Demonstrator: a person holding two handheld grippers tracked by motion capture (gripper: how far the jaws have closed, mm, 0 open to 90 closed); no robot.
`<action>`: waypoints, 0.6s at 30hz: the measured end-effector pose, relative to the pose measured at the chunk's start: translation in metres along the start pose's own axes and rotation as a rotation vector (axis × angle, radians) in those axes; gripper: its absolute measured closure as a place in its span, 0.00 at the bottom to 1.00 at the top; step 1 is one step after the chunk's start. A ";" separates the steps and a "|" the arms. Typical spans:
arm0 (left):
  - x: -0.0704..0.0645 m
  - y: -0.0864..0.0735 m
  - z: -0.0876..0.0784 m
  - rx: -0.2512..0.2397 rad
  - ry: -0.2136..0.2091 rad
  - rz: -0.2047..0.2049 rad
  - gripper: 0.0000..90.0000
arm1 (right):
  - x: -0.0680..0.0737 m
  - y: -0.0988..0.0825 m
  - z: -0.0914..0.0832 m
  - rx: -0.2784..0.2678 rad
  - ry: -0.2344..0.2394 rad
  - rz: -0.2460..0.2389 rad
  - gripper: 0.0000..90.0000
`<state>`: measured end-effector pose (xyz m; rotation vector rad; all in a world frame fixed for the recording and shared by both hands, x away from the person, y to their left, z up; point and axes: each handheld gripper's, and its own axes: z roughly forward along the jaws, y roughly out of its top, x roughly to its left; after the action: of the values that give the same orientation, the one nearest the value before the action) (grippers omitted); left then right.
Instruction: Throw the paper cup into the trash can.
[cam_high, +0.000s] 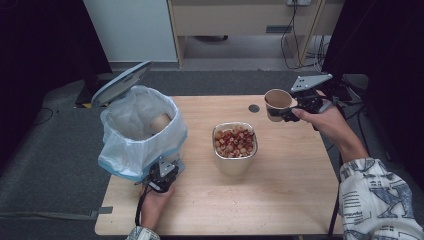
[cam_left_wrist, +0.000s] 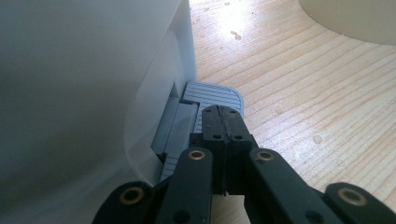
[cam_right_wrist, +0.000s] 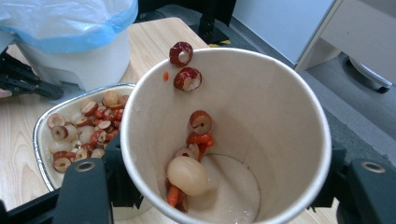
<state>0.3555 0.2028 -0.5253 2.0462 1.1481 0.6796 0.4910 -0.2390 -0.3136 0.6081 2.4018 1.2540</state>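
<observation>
Left gripper (cam_high: 162, 176) sits low at the near left, its black jaws pressed flat together, forearm reaching in from the bottom edge. Right gripper (cam_high: 289, 111) is raised at the far right, jaws clamped, patterned sleeve (cam_high: 375, 200) angling up behind it.

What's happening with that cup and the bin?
A person works at a light wooden table. The right hand-held gripper is shut on a brown paper cup, held up near the table's far right; a few red date slices and pale bits stick inside it. The left hand-held gripper, jaws shut, presses the grey ribbed pedal of a white pedal bin with a blue-edged bag, whose lid stands open. Between them sits a square metal bowl of dried fruit pieces.
</observation>
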 end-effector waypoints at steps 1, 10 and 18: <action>0.000 0.000 0.000 0.000 0.000 0.000 0.99 | 0.000 0.000 0.000 -0.003 0.003 0.002 0.35; 0.000 0.000 0.000 0.001 0.000 0.000 0.99 | 0.002 0.005 0.001 -0.013 0.024 0.040 0.35; 0.000 0.000 0.000 0.001 0.000 0.001 0.99 | 0.005 0.014 0.002 -0.025 0.024 0.060 0.35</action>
<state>0.3555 0.2028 -0.5252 2.0474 1.1480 0.6797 0.4902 -0.2277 -0.3039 0.6664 2.3999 1.3205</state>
